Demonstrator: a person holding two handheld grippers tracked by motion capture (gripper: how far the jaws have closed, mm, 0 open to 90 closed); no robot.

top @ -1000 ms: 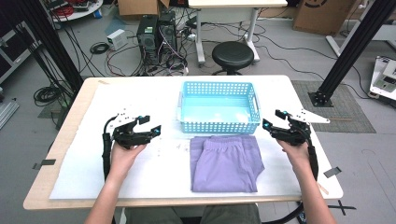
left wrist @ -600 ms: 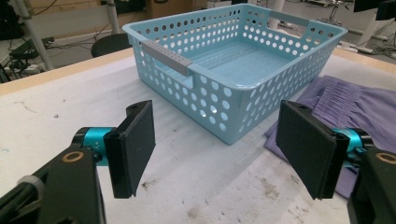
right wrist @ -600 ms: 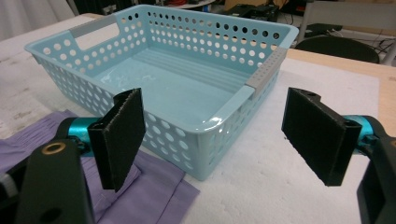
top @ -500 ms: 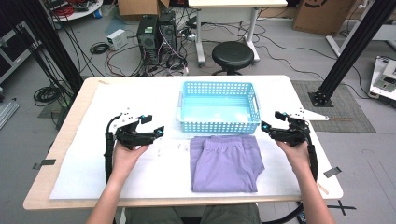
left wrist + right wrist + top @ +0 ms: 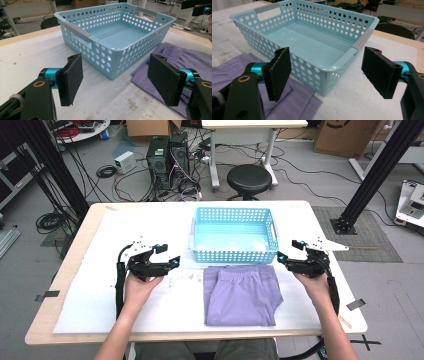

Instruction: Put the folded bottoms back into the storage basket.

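No readable text, label, brand or number for you anywhere; cardboard box [image 5: 345,135] at 1 o'clock bore illegible mark.

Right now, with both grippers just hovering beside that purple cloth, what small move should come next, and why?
Probably bring the left gripper in toward the near edge of the folded purple shorts. Both it and the right gripper stand open and empty on either side, the shorts lie untouched on the table, and the blue basket behind them holds nothing.

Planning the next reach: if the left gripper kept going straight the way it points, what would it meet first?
Most likely the near corner of the blue basket; the left gripper stands open with nothing between its jaws.
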